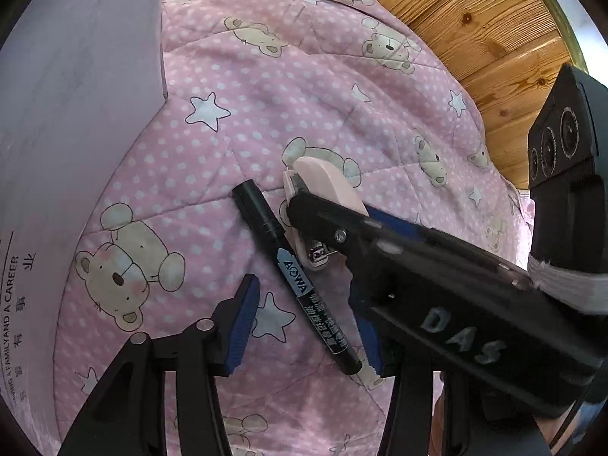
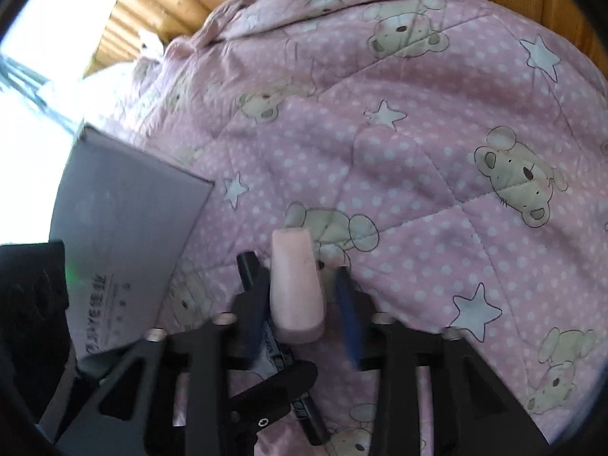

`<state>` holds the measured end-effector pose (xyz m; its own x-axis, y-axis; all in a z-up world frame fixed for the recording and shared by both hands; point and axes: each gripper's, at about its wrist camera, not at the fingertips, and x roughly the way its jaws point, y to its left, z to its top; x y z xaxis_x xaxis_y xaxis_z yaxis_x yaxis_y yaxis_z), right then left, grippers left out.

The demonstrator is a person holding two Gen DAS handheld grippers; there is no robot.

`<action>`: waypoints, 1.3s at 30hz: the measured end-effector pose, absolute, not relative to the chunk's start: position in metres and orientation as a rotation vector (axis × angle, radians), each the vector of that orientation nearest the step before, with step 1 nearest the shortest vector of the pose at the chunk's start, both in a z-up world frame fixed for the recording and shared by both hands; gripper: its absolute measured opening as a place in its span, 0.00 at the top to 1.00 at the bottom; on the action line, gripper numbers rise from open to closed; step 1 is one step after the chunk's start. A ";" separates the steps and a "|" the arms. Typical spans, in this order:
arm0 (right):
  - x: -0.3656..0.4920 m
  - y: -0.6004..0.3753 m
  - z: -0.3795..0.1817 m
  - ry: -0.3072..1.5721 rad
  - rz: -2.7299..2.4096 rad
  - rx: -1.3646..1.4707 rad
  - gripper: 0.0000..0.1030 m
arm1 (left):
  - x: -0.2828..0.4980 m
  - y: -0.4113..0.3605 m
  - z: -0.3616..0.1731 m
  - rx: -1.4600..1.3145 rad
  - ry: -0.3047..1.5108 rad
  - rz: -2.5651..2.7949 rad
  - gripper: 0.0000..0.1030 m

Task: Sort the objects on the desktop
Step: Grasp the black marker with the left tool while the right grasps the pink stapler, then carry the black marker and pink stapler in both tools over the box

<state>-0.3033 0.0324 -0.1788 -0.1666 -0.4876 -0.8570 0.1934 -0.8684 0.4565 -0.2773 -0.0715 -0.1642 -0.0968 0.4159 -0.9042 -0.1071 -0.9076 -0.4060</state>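
Observation:
A pink stapler [image 1: 326, 178] [image 2: 296, 285] lies on the pink bear-print quilt [image 1: 266, 76]. My right gripper [image 2: 300, 315] [image 1: 326, 209] is open and straddles it: the left pad is close against its side, while the right pad [image 2: 347, 311] stands a little apart. Beside the stapler lies a black marker [image 1: 300, 285], whose cap [image 2: 247, 262] shows past the right gripper's left finger. My left gripper [image 1: 304, 326] is open, with its blue pads on either side of the marker's lower half and not touching it.
A tall lilac box [image 1: 76, 114] [image 2: 125, 228] with printed text stands at the left, close to the marker. A wooden plank wall [image 1: 475, 38] borders the quilt behind. The two grippers cross each other just above the marker.

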 end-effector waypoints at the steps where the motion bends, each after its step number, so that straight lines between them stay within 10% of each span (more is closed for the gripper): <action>1: -0.302 0.033 -0.180 -0.338 -2.084 1.675 0.73 | -0.277 -0.069 -0.165 -1.832 -0.337 2.067 0.49; 8: -0.290 0.079 -0.163 -0.528 -2.247 1.640 0.73 | -0.278 -0.044 -0.172 -1.841 -0.317 2.057 0.49; 11: -0.284 0.098 -0.161 -0.578 -2.278 1.659 0.73 | -0.276 -0.043 -0.171 -1.871 -0.327 2.047 0.78; 16: -0.266 0.109 -0.161 -0.623 -2.262 1.668 0.73 | -0.269 -0.054 -0.169 -1.865 -0.341 2.074 0.87; 26: -0.254 0.077 -0.175 -0.626 -2.216 1.698 0.73 | -0.268 -0.041 -0.172 -1.879 -0.210 2.121 0.75; 39: -0.246 0.074 -0.160 -0.633 -2.243 1.679 0.73 | -0.259 -0.042 -0.149 -1.773 -0.158 2.139 0.86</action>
